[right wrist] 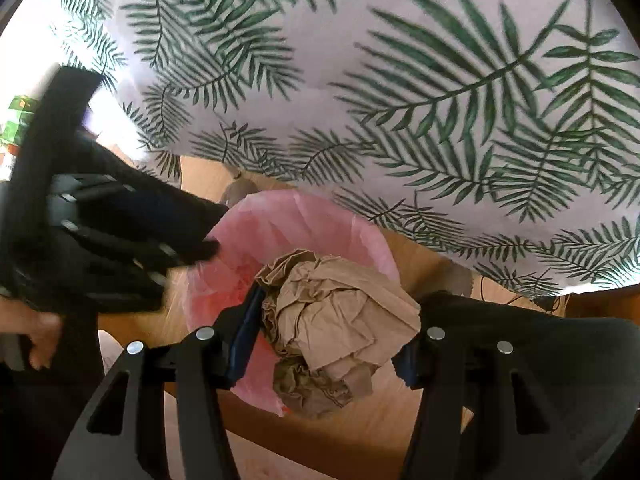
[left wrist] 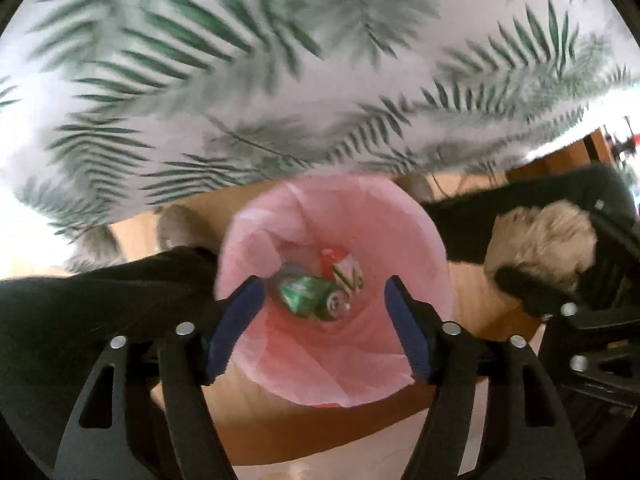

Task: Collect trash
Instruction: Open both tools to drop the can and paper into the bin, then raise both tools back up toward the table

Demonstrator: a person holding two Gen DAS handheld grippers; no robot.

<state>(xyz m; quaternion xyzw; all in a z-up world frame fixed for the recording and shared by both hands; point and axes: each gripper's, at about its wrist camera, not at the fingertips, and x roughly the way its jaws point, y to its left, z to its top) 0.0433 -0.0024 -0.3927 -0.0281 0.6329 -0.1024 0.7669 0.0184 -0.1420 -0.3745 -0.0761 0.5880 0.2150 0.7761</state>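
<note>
My left gripper (left wrist: 324, 316) hung with its jaws apart and nothing between them, over the pink plastic-lined round bin (left wrist: 400, 216) on the wooden floor (left wrist: 480, 304). A crushed green can (left wrist: 306, 294) and a red-and-white wrapper (left wrist: 344, 266) lay at its bottom. My right gripper (right wrist: 328, 332) clenched a crumpled brown paper ball (right wrist: 340, 316) above the bin, beside the palm-leaf cloth (right wrist: 400, 80).

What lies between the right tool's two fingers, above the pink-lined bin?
A crumpled brown paper wad, clamped in the right tool over the pink-lined bin, shown in the right wrist view.
</note>
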